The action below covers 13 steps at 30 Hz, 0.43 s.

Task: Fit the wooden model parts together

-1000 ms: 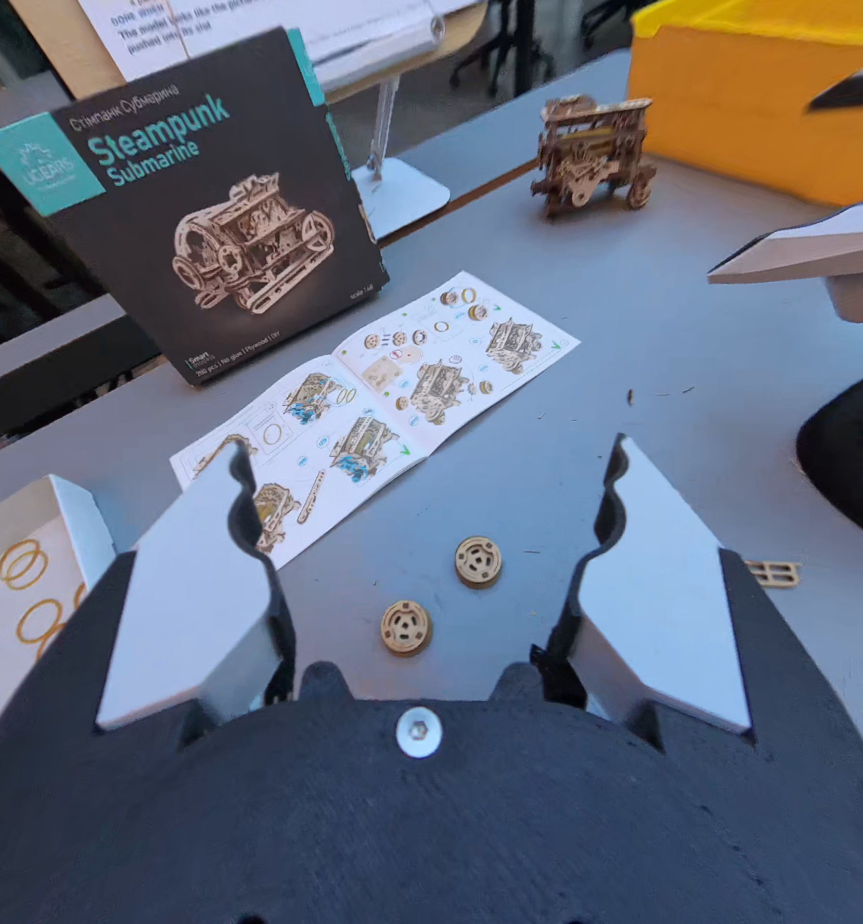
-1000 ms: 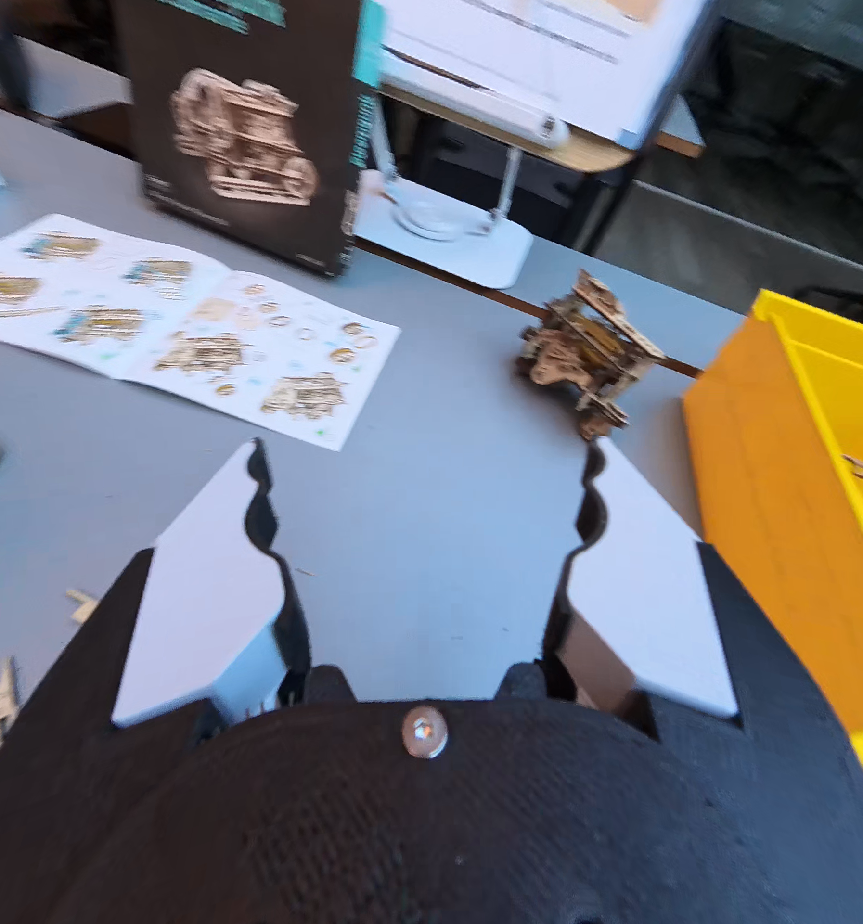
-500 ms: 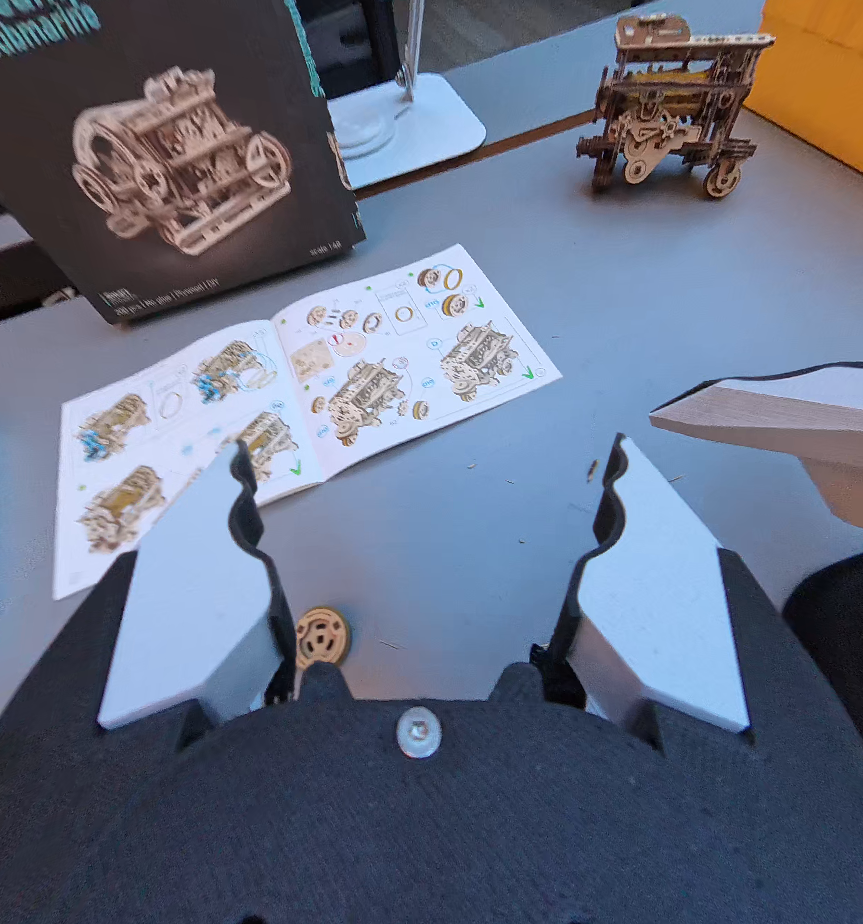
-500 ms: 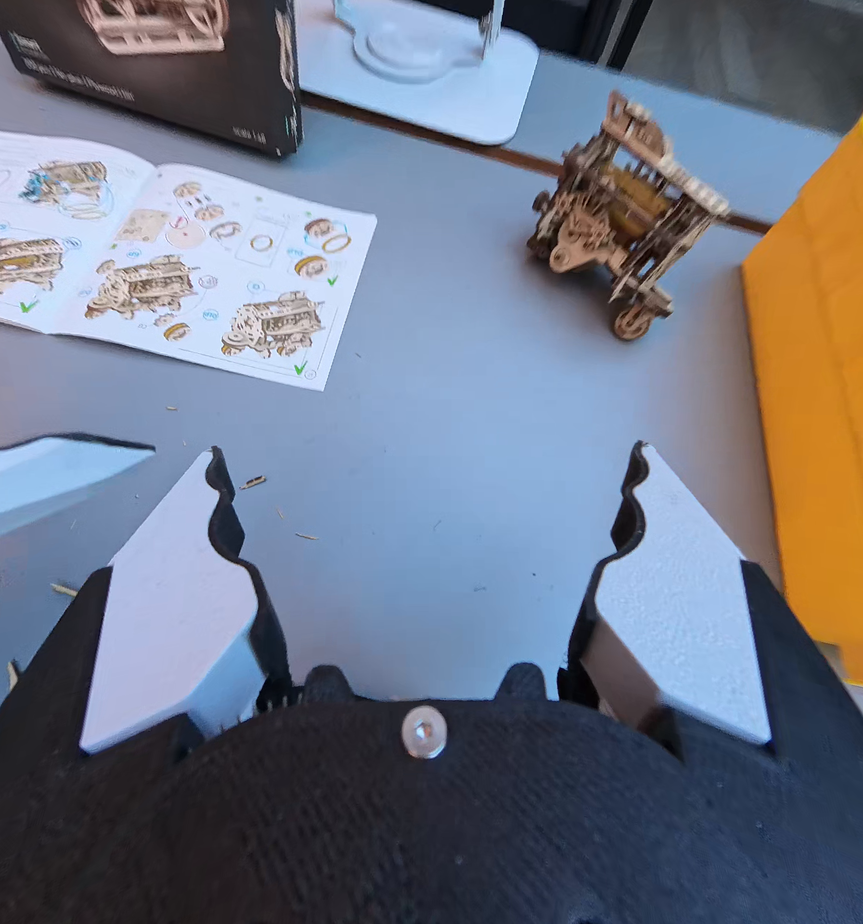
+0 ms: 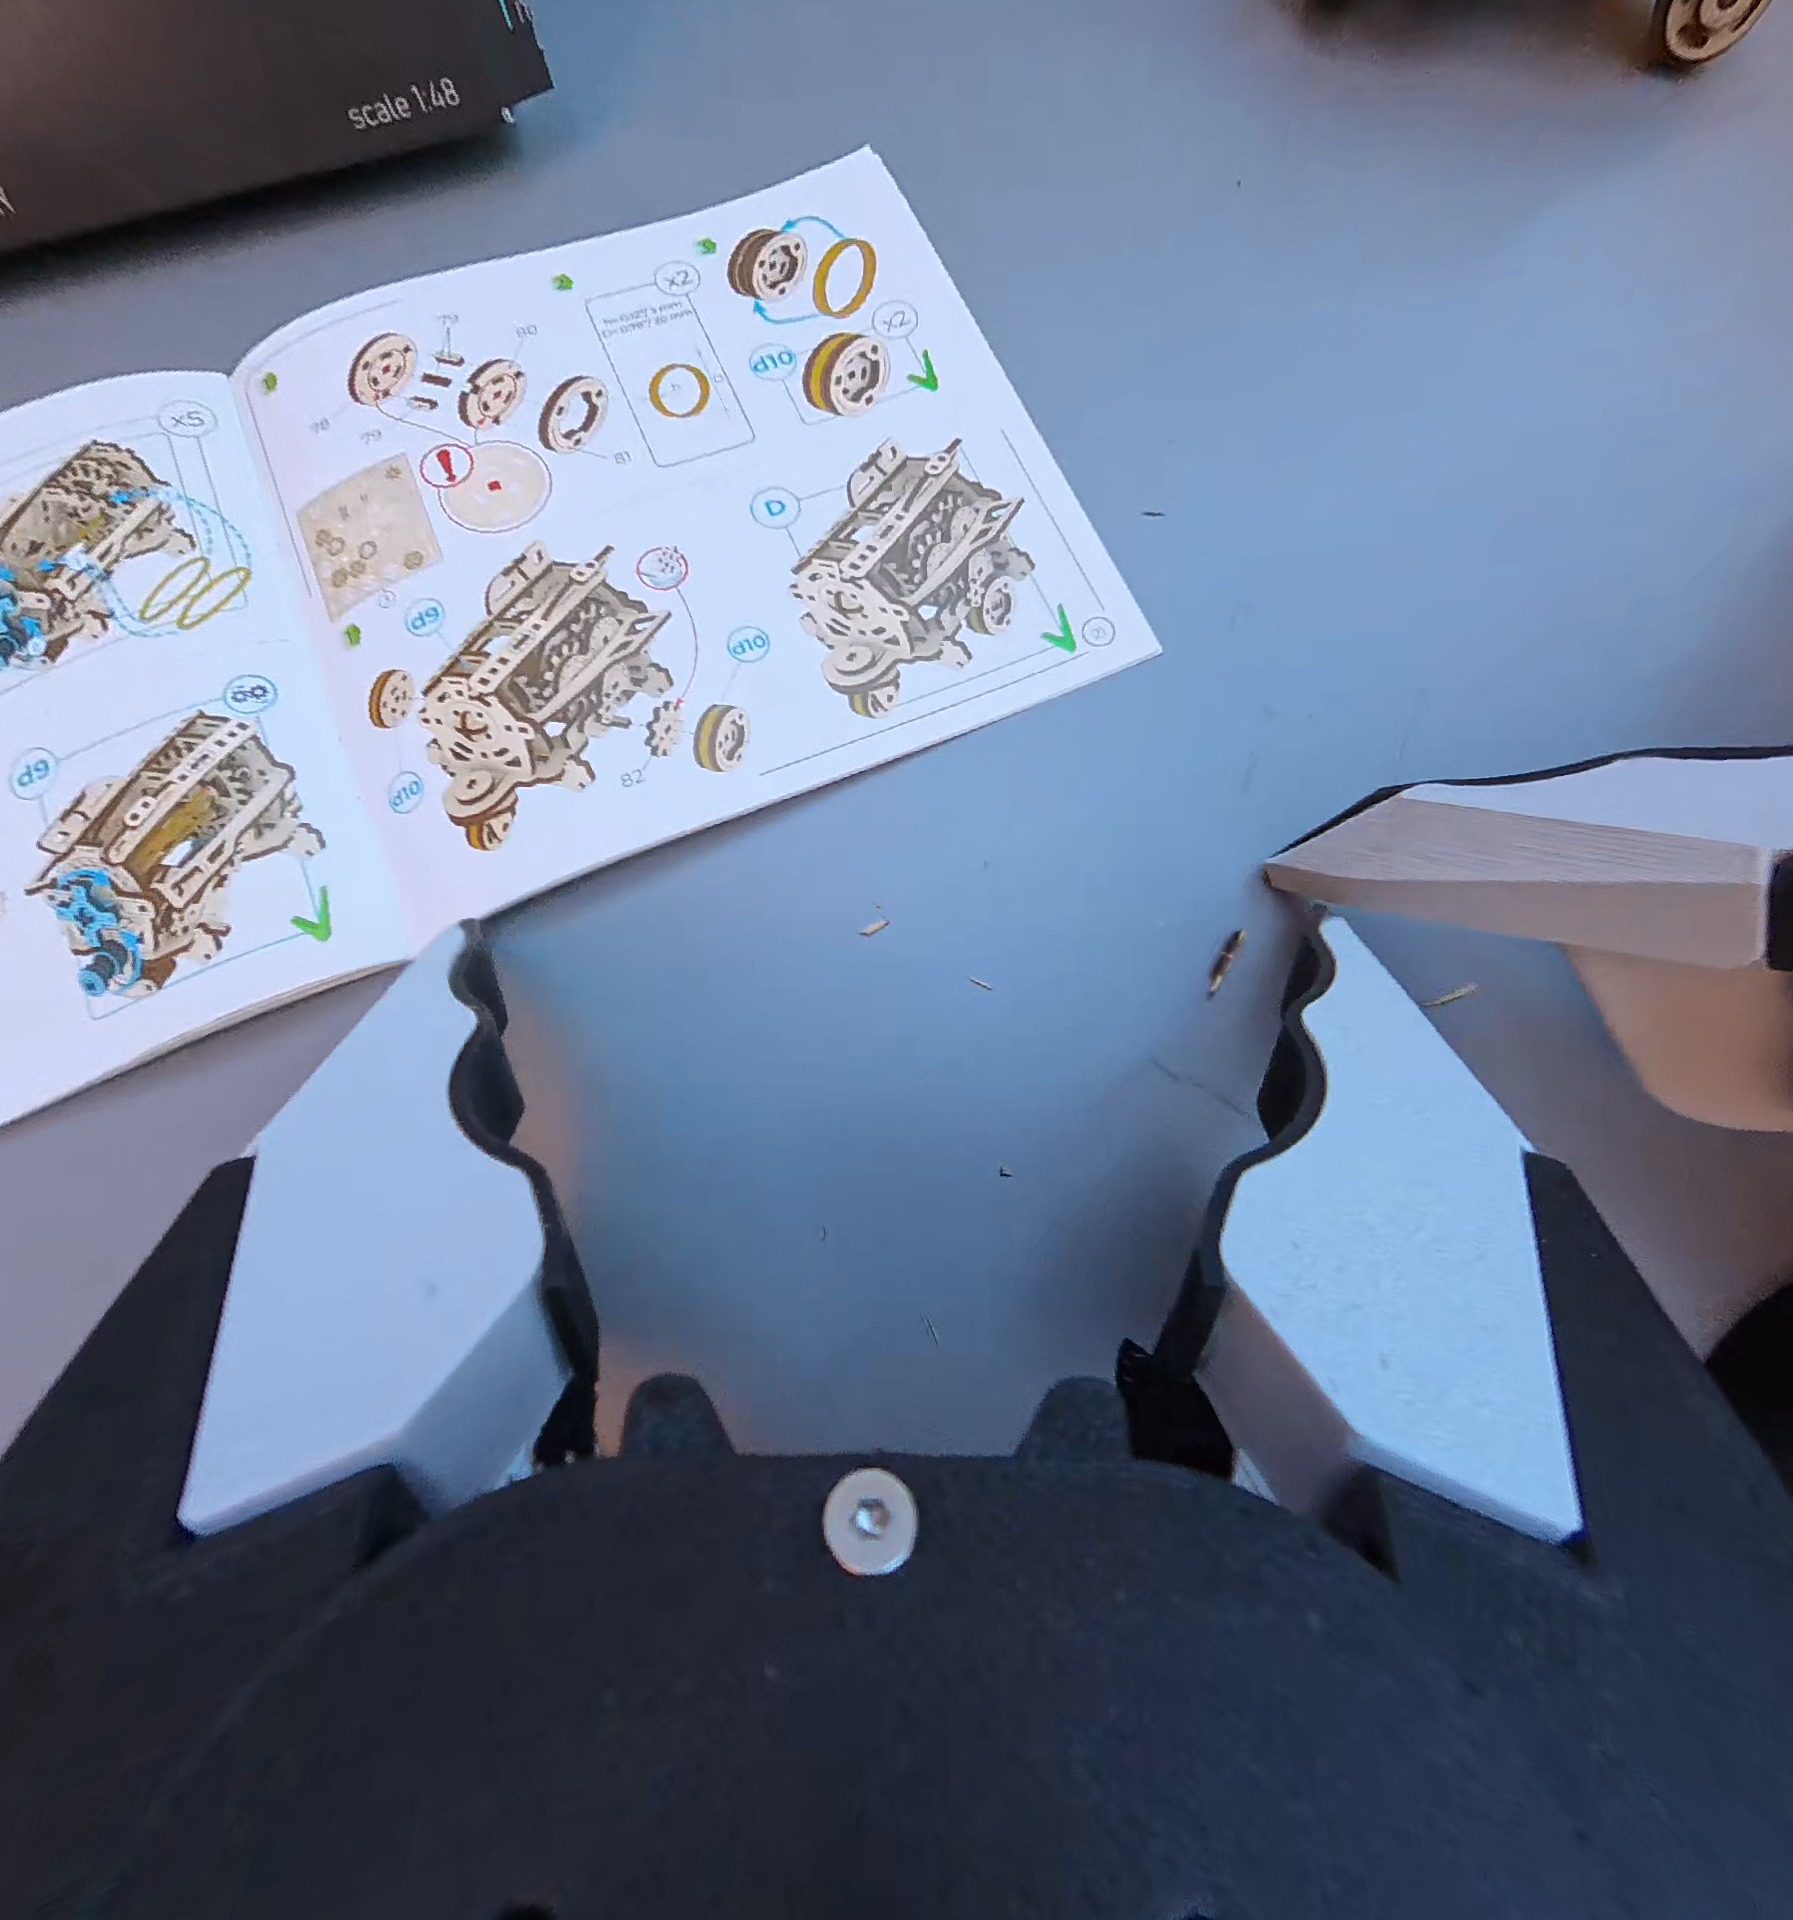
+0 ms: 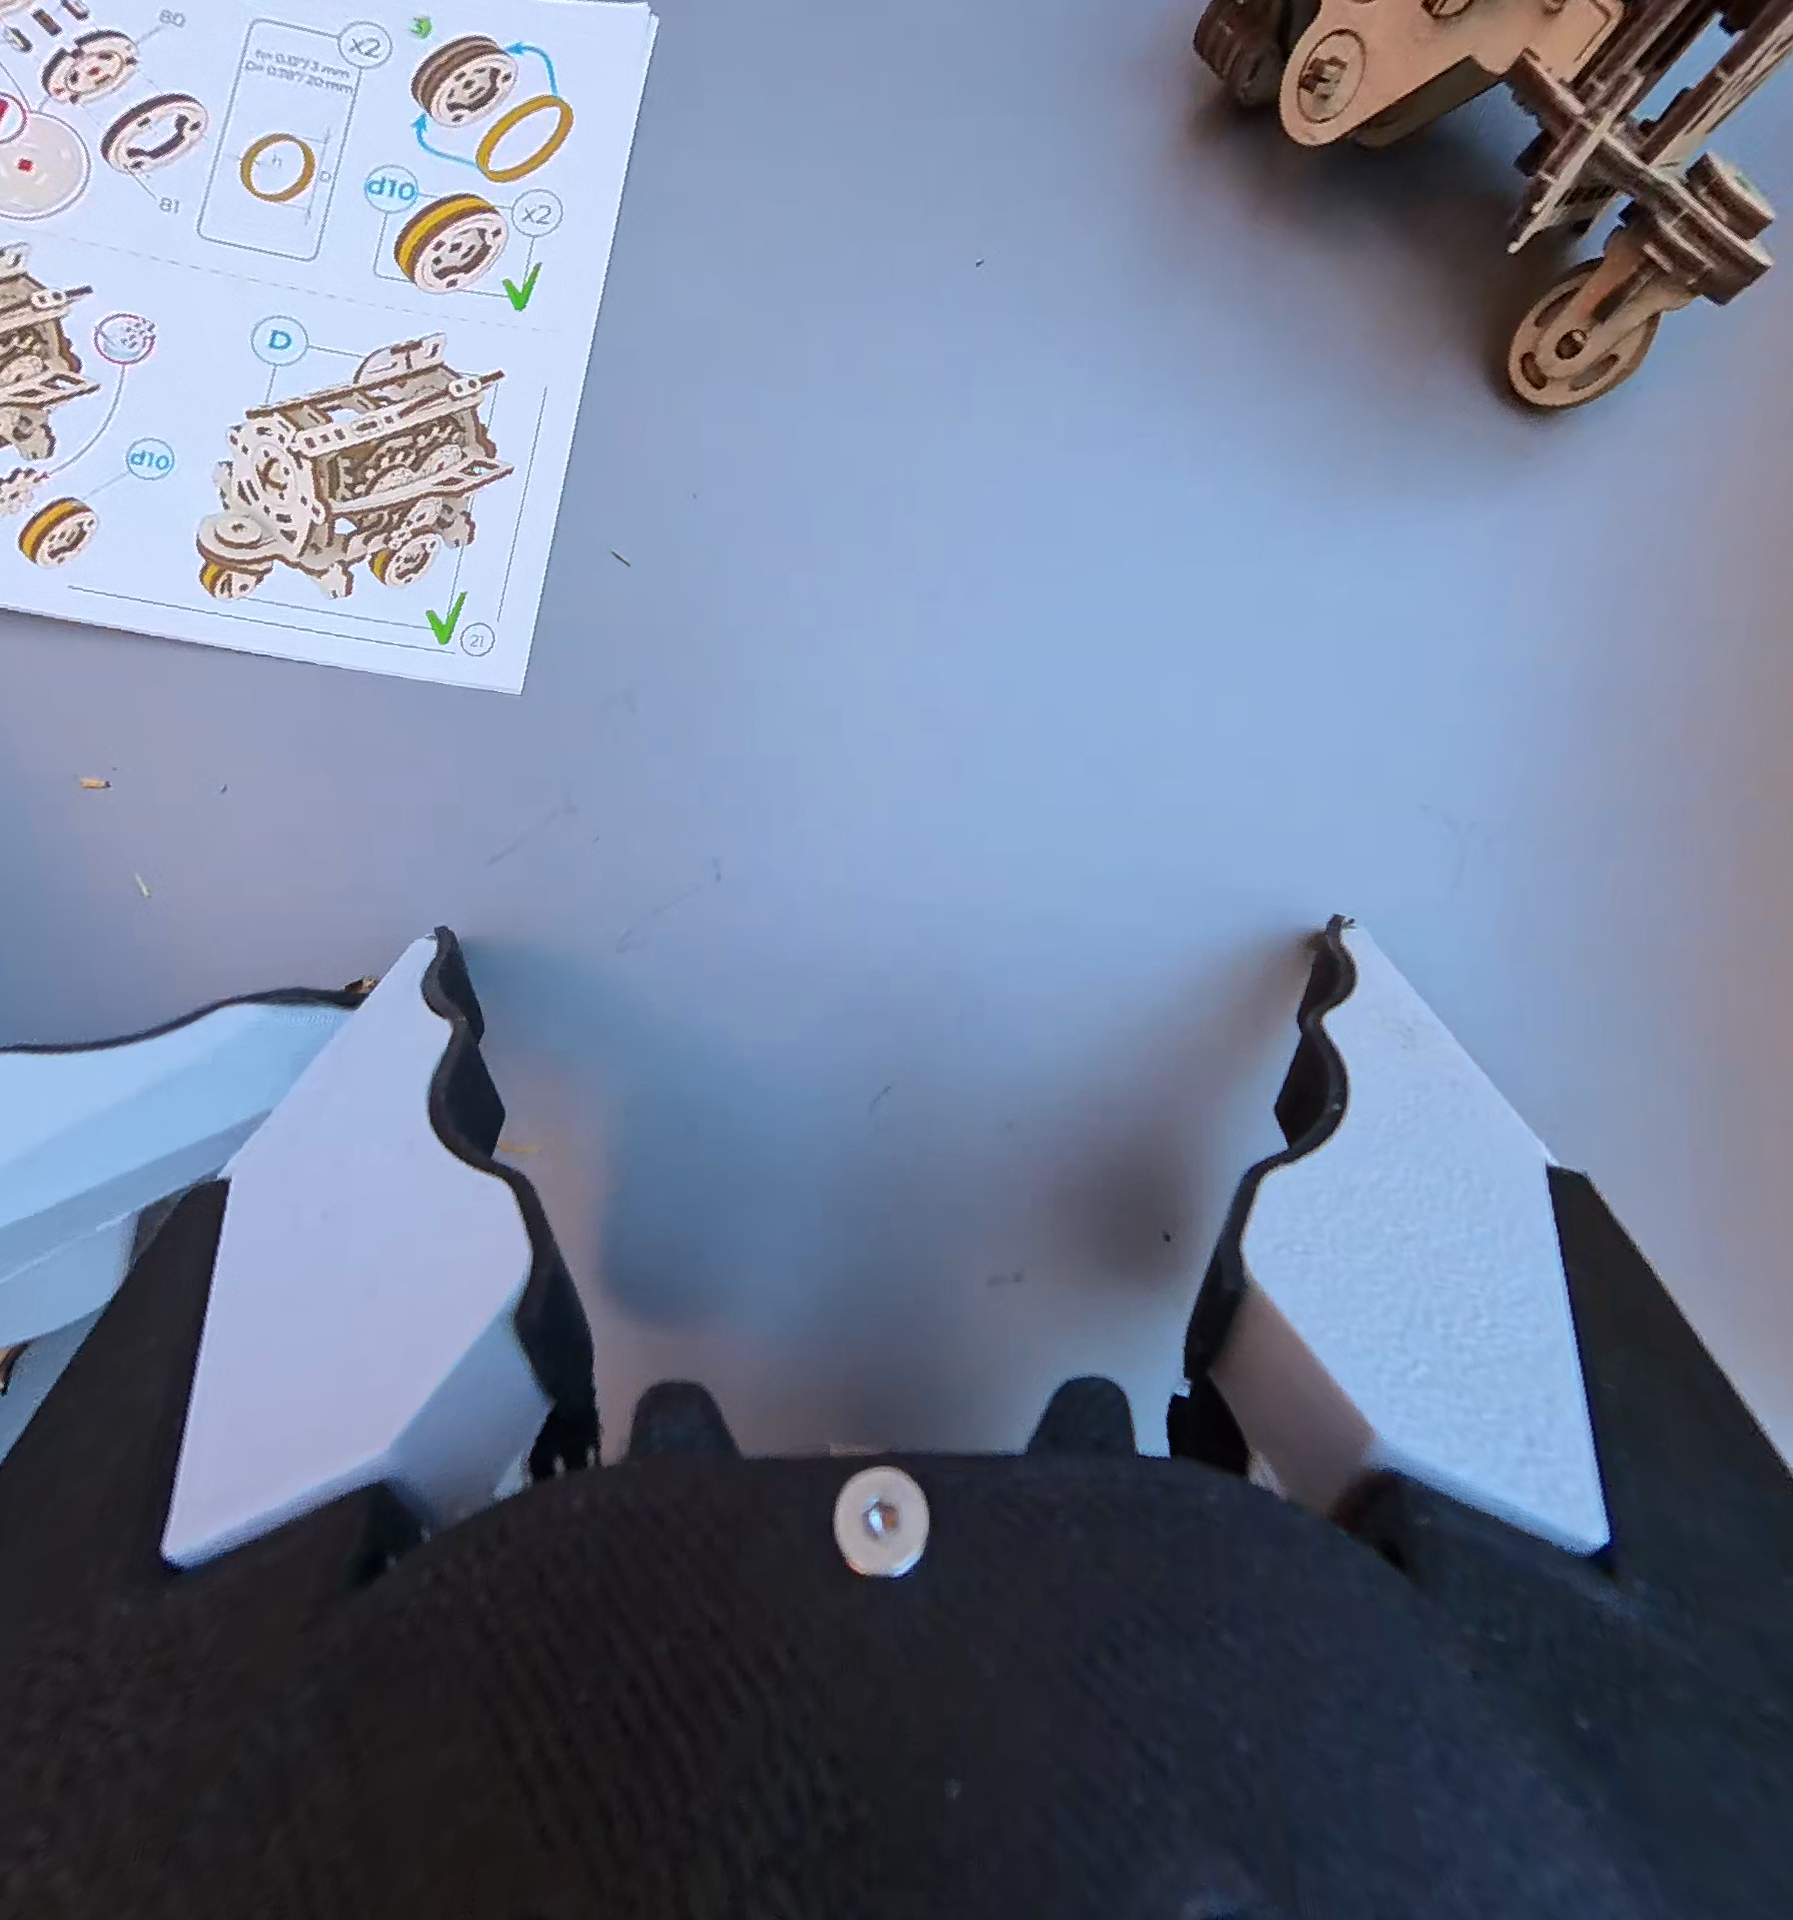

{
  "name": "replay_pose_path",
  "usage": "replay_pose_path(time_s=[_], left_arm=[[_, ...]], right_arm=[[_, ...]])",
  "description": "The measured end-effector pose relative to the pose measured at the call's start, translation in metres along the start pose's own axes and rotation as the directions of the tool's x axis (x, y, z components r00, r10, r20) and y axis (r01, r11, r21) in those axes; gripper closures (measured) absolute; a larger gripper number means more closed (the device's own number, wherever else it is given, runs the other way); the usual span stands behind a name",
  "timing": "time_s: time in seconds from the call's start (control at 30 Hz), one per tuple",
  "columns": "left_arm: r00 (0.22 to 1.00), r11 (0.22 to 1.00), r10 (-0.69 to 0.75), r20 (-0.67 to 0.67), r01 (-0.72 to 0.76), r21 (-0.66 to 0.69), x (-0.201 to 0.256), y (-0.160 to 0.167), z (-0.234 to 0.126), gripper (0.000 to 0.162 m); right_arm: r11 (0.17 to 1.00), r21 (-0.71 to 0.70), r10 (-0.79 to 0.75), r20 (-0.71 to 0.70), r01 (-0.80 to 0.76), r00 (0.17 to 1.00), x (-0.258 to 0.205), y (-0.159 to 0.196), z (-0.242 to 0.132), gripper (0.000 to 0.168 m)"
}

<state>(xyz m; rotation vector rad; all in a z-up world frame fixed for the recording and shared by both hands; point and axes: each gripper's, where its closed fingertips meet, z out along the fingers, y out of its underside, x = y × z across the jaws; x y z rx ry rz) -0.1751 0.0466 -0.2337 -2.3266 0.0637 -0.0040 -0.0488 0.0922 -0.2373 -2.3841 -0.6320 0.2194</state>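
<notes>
The partly built wooden model (image 6: 1557,156) stands on its wheels on the grey table at the top right of the right wrist view; only one of its wheels (image 5: 1697,26) shows at the top edge of the left wrist view. My left gripper (image 5: 892,935) is open and empty, low over bare table just below the instruction booklet (image 5: 518,582). My right gripper (image 6: 887,935) is open and empty over bare table, well short of the model. The two grippers sit side by side, fingers nearly touching. The loose wooden wheels are out of view.
The open booklet also shows in the right wrist view (image 6: 248,343) at the top left. A corner of the black kit box (image 5: 196,114) stands behind it. Small wood splinters (image 5: 1224,961) lie scattered on the table (image 6: 975,675).
Both grippers have moved forward and down toward the table, closing in on each other. The loose wheels, box front, lamp base and yellow bin have dropped out of view. Both stay open.
</notes>
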Motion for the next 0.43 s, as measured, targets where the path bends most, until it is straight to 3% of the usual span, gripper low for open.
replay_pose_path(time_s=[0.43], left_arm=[[1.000, 1.000, 0.007, -0.006, -0.007, -0.008, -0.0010, 0.0010, 0.0014, 0.015]], right_arm=[[0.999, 0.003, 0.035, -0.032, -0.035, 0.999, 0.0077, 0.0023, -0.0027, 0.017]])
